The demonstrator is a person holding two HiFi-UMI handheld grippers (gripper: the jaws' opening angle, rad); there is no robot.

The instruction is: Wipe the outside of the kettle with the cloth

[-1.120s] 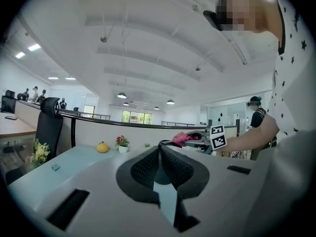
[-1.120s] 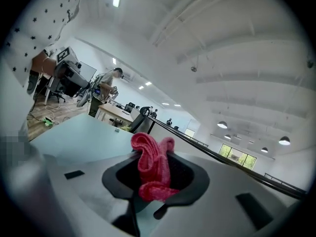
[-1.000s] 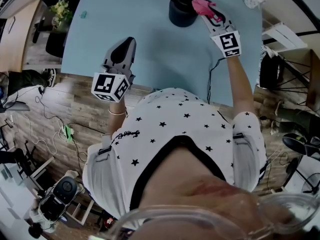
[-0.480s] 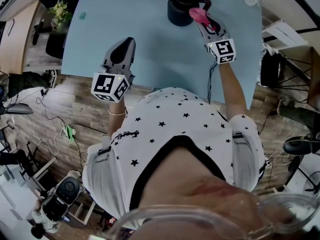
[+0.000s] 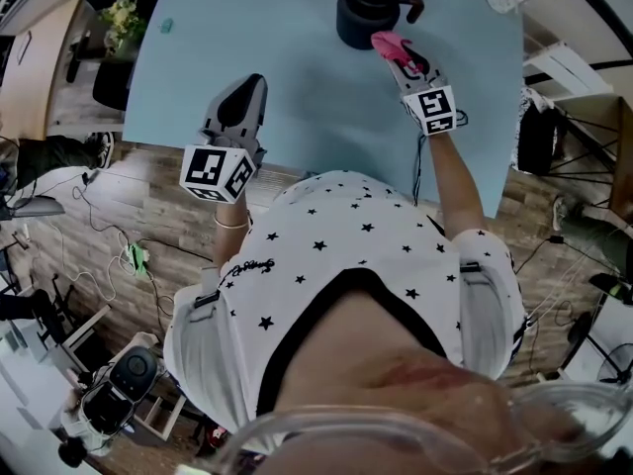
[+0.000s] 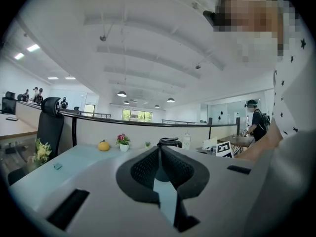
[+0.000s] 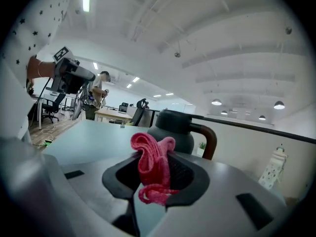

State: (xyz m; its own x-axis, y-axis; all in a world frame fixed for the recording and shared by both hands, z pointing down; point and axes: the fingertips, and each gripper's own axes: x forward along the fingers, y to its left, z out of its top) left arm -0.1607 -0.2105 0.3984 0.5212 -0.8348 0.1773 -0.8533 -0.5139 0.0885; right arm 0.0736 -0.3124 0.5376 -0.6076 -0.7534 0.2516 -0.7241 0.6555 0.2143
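Now: right gripper [image 5: 394, 51] clamps the pink cloth [image 7: 150, 157] just beside the kettle [image 5: 362, 13] at the table's [image 5: 297, 77] far side. Left gripper [image 6: 159, 154] closed, empty. Advice: press the cloth flat and sweep round the wall.

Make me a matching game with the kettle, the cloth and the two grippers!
Things:
1. kettle
2. cloth
3. left gripper
4. right gripper

Descriptions:
A. pink
B. clamped on the cloth, beside the kettle
C. dark, with a handle
D. shut with nothing in it, near the table's front edge

Pairs: 1-C, 2-A, 3-D, 4-B
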